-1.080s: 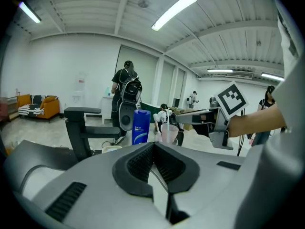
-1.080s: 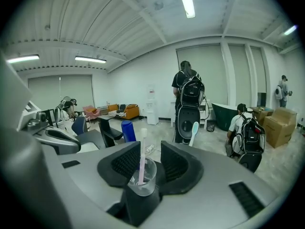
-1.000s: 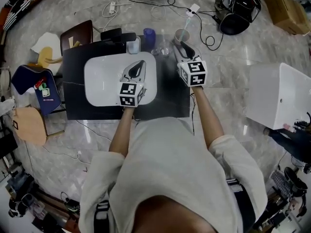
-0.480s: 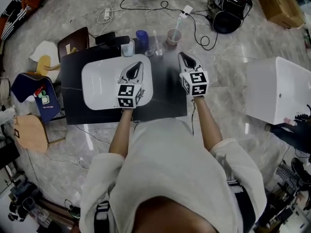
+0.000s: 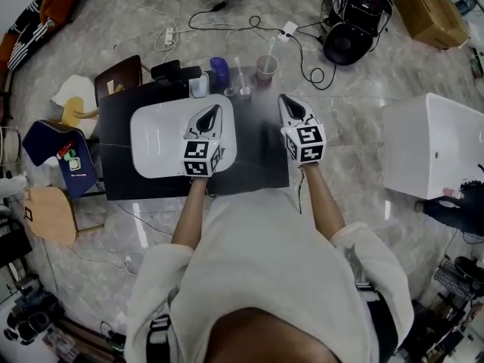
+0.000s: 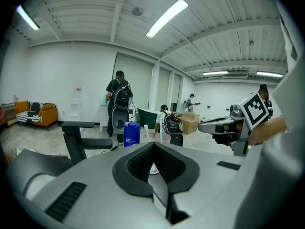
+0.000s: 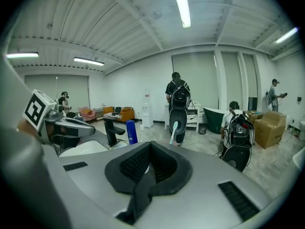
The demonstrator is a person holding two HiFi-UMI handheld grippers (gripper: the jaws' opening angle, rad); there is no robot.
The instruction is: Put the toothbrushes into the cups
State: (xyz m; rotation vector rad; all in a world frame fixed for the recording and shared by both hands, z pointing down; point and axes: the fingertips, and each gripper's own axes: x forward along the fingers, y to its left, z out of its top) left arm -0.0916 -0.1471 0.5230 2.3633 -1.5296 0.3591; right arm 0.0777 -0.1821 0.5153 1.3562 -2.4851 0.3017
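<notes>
A pinkish cup (image 5: 266, 66) at the table's far edge holds a toothbrush (image 7: 174, 129) that stands upright. Beside it a white toothbrush (image 5: 240, 71) stands in a clear cup (image 5: 244, 91). My right gripper (image 5: 290, 103) hovers over the black table, short of the pinkish cup and apart from it. Its jaws have just been closing and now stand shut with nothing between them (image 7: 150, 144). My left gripper (image 5: 209, 113) hangs over the white basin (image 5: 155, 138), and its jaws meet with nothing between them (image 6: 153, 145).
A blue bottle (image 5: 219, 69) and another clear cup (image 5: 199, 88) stand by a black faucet (image 5: 175, 72) at the back of the black table (image 5: 261, 169). Cables and bags lie on the floor beyond. A white box (image 5: 435, 146) stands to the right.
My right gripper has drawn back from the pinkish cup toward the person and closed. The left gripper stays over the basin.
</notes>
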